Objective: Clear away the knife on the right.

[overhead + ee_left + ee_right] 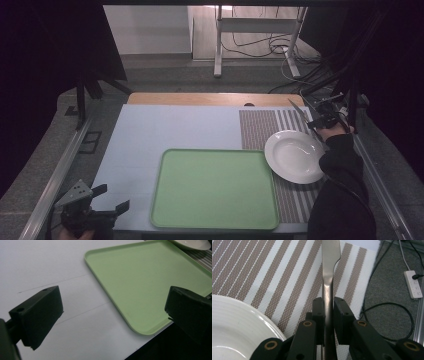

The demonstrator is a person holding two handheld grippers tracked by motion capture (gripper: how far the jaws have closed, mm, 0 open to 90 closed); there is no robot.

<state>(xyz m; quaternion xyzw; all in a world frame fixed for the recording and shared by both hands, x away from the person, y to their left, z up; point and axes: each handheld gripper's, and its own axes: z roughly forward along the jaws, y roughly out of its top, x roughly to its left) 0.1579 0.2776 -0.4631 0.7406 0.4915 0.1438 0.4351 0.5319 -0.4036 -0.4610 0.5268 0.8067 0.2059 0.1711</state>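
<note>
- knife (pixel 329 270): a metal table knife, clamped by its handle between the right tongs (pixel 328 315), blade pointing away over the striped placemat (pixel 274 272) at the desk's far right corner.
- white plate (pixel 294 156) lies on the placemat, just beside the right tongs (pixel 320 120), its rim touching the green tray (pixel 215 189).
- left tongs (pixel 112 197) stand wide apart with nothing between them, at the near left edge of the desk (pixel 150 135), close to the tray's corner (pixel 140 327).

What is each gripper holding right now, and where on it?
The right gripper is clamped on a table knife by its handle, blade pointing away over the striped placemat. The left gripper is open and holds nothing.
</note>
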